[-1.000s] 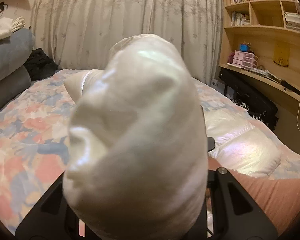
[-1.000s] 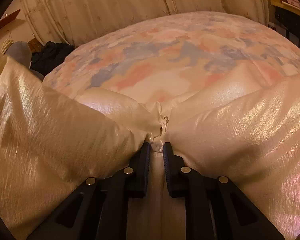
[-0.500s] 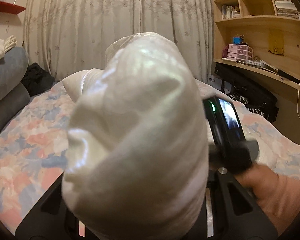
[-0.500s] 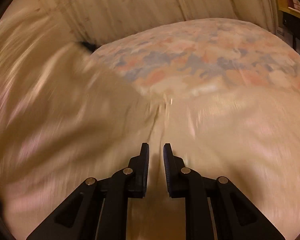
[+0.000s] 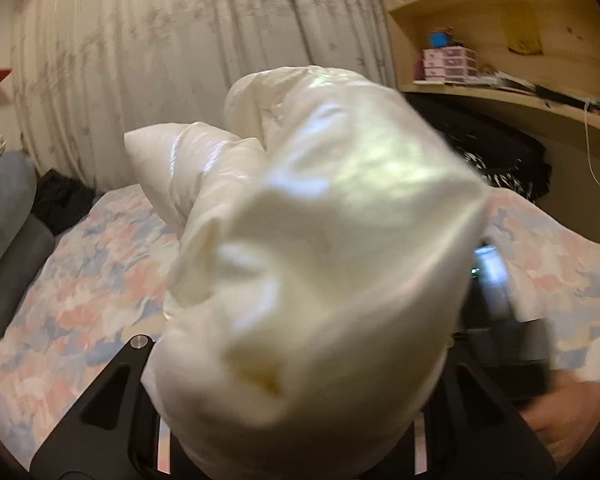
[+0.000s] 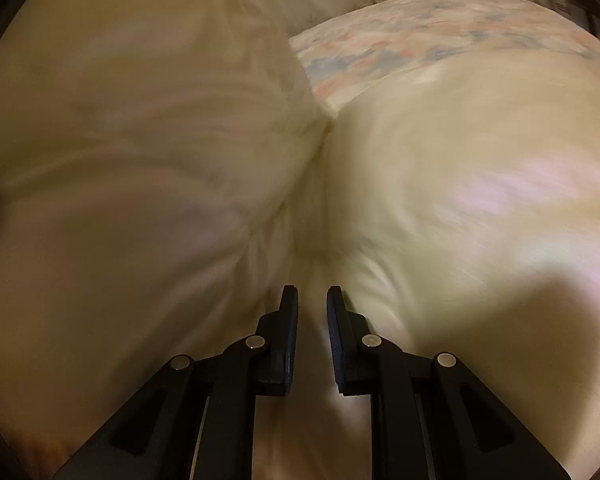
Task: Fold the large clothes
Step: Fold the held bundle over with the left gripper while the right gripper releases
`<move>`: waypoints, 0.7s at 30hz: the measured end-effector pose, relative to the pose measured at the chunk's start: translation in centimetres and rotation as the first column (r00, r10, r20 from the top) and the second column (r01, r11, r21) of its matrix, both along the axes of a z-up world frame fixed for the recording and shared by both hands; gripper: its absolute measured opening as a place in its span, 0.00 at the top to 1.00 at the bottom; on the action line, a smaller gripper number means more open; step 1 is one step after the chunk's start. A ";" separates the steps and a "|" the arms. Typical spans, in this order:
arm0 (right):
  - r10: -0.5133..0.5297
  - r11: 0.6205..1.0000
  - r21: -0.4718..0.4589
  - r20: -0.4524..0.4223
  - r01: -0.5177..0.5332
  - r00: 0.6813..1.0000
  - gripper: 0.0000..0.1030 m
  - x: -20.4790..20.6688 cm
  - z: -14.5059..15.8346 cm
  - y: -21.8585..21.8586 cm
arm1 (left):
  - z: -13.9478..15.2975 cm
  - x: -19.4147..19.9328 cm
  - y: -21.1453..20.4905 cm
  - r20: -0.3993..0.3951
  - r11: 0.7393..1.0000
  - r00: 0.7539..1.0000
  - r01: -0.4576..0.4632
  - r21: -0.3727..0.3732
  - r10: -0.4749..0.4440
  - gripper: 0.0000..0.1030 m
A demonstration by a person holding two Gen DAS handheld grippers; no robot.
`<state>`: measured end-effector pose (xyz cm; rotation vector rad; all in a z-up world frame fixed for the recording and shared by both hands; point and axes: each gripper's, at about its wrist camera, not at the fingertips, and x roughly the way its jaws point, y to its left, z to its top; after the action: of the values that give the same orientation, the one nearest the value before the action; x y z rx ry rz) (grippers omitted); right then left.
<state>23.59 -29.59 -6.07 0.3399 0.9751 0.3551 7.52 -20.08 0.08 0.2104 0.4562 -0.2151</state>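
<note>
A shiny cream puffy jacket (image 5: 332, 240) bulges up in front of the left wrist camera and hides my left gripper's fingertips; its black arms show below, shut on the jacket. In the right wrist view the same jacket (image 6: 440, 200) fills most of the frame in two padded lobes. My right gripper (image 6: 313, 296) is shut on a thin fold between them, a narrow gap between the fingers (image 6: 290, 320). The other gripper's body and a hand (image 5: 512, 320) show at lower right of the left view.
A bed with a floral pink and blue cover (image 5: 80, 280) lies under everything. Grey cushions (image 5: 4, 208) and dark clothing (image 5: 60, 200) sit at far left. Curtains (image 5: 180, 60) hang behind. A wooden shelf unit (image 5: 500, 40) and a black bag (image 5: 500, 160) stand on the right.
Both grippers have lifted and swung the jacket; it now covers much more of the right view, and the bed has dropped back. The right hand and gripper came into the left view.
</note>
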 end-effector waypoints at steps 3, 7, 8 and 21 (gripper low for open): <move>-0.080 0.995 -0.056 0.071 0.084 0.994 0.82 -4.1 2.7 -4.9 | -0.3 -0.4 -3.4 0.004 0.998 0.999 0.050 0.040 -0.051 0.72; -0.255 0.959 -0.090 0.136 0.268 0.957 0.81 -9.1 4.6 -12.5 | -2.7 -1.0 -10.4 -0.017 0.978 0.991 0.133 0.158 -0.133 0.72; -0.306 0.942 -0.094 0.144 0.321 0.941 0.81 -10.2 4.7 -14.4 | -3.7 -1.2 -12.4 -0.026 0.968 0.988 0.157 0.194 -0.155 0.72; -0.614 0.789 -0.035 0.003 0.614 0.789 0.81 -18.5 -0.2 -26.5 | -14.3 -9.0 -24.2 0.059 0.830 0.941 0.264 0.491 -0.334 0.58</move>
<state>5.13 -56.07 -6.28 0.6070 0.8228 -0.2643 -1.46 -44.27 -14.22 0.7859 0.3237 -0.3931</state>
